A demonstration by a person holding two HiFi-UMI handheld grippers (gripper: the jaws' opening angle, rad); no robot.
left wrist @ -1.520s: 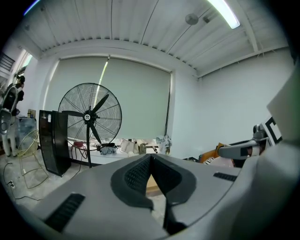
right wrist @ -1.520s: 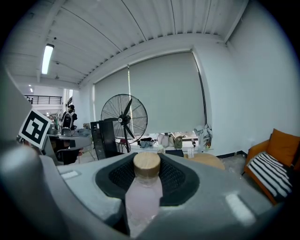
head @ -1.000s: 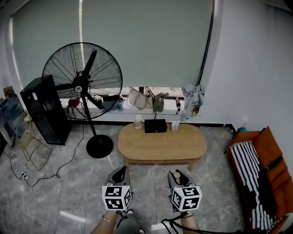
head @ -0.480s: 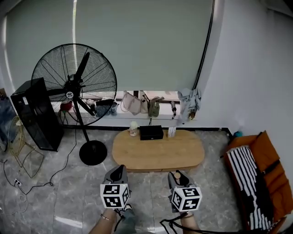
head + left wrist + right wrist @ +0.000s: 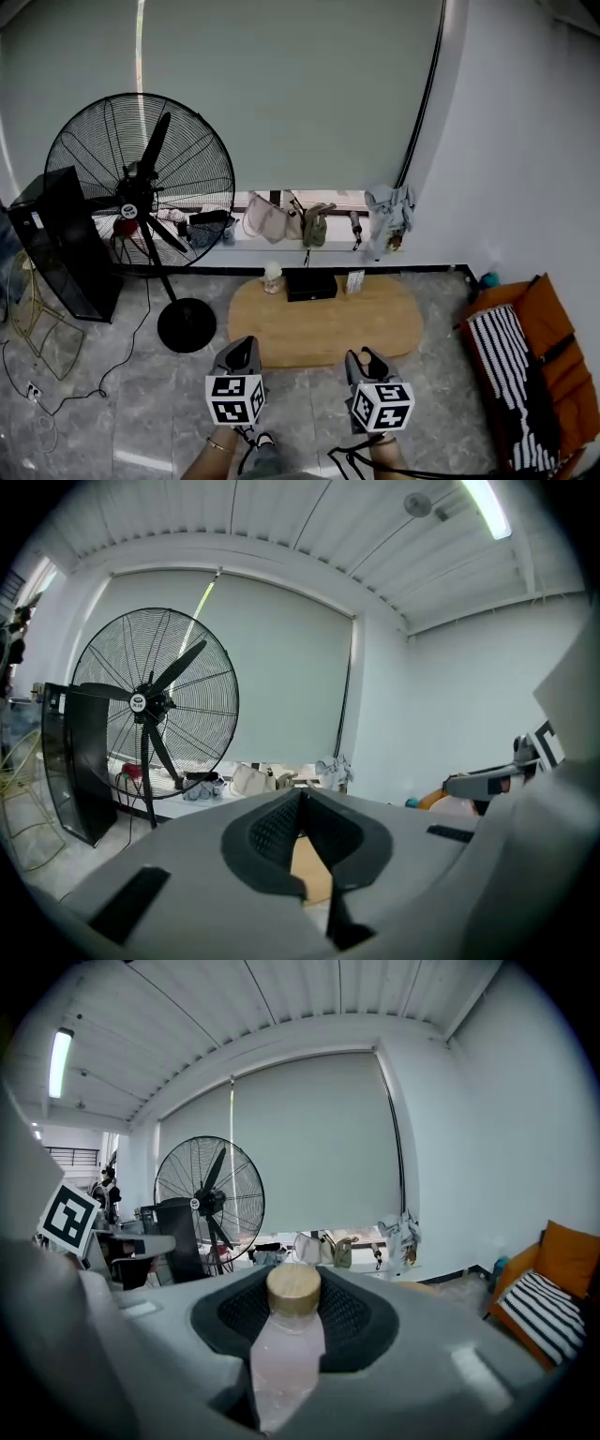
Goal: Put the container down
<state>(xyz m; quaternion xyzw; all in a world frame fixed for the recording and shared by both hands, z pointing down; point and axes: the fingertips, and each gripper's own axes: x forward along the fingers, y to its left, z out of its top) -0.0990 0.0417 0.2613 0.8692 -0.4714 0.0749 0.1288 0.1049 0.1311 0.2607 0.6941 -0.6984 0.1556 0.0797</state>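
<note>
I'm gripping the container [image 5: 289, 1344] upright in my right tool [image 5: 294, 1279], wooden lid [image 5: 293, 1291] up. My left tool [image 5: 300, 797] is closed & empty. The desk [image 5: 323, 328] is lying straight ahead & lower, w/ floor [image 5: 309, 398] between. The head view is giving that gap; only the right gripper view is showing the container clearly.

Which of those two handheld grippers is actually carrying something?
The right gripper: a pale bottle with a wooden cap sits clamped in it. The left gripper is shut, empty.
</note>
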